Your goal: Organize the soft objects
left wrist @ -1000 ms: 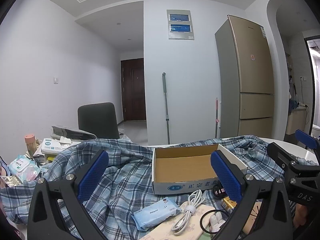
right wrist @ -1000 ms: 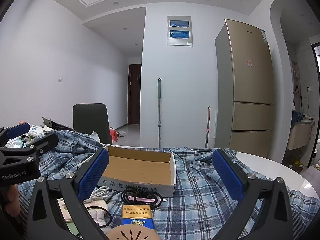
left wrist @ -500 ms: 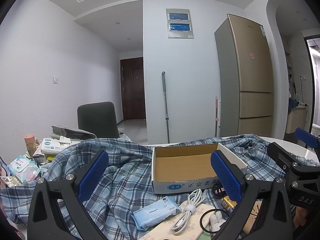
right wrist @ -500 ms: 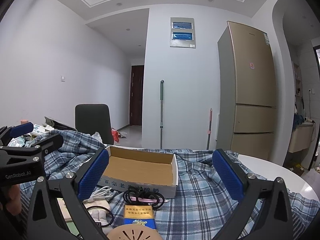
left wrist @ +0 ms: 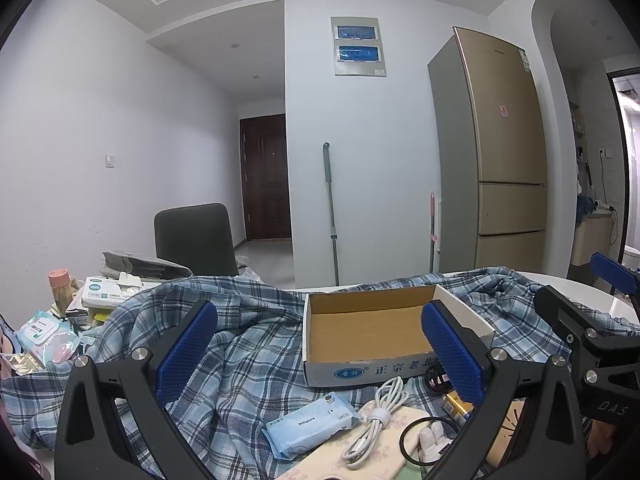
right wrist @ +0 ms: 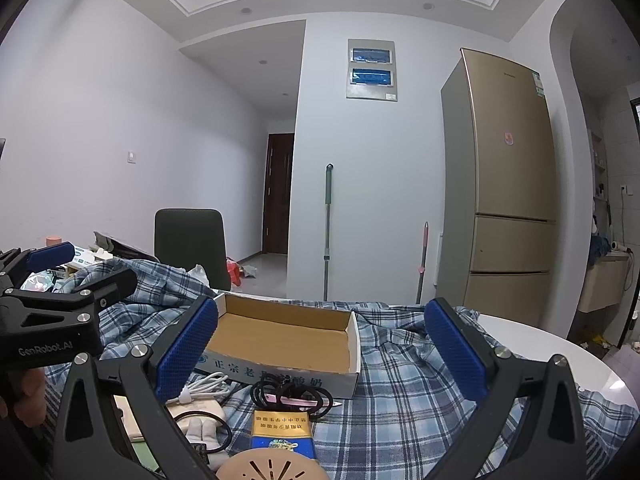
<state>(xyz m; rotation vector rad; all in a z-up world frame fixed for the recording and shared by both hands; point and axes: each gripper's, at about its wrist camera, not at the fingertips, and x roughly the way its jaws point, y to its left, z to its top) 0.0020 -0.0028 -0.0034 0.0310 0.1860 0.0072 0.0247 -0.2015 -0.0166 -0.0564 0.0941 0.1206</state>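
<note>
A blue plaid shirt (left wrist: 248, 344) lies spread and rumpled over the table; it also shows in the right wrist view (right wrist: 404, 368). An open cardboard box (left wrist: 368, 328) sits on it, empty inside, also seen from the right (right wrist: 280, 340). A blue wet-wipes pack (left wrist: 310, 424) and a coiled white cable (left wrist: 376, 420) lie in front of the box. My left gripper (left wrist: 320, 352) is open and empty above the shirt. My right gripper (right wrist: 322, 354) is open and empty above the box's front.
Black hair ties and scissors (right wrist: 292, 394), a blue-gold packet (right wrist: 282, 430) and a round beige lid (right wrist: 272, 468) lie near the front. Tissue boxes and packs (left wrist: 112, 288) crowd the left side. A dark chair (left wrist: 196, 240) stands behind the table; a fridge (left wrist: 500, 160) stands right.
Both views have shifted only slightly; the right gripper has tilted up a little. Nothing was taken hold of or moved on the table.
</note>
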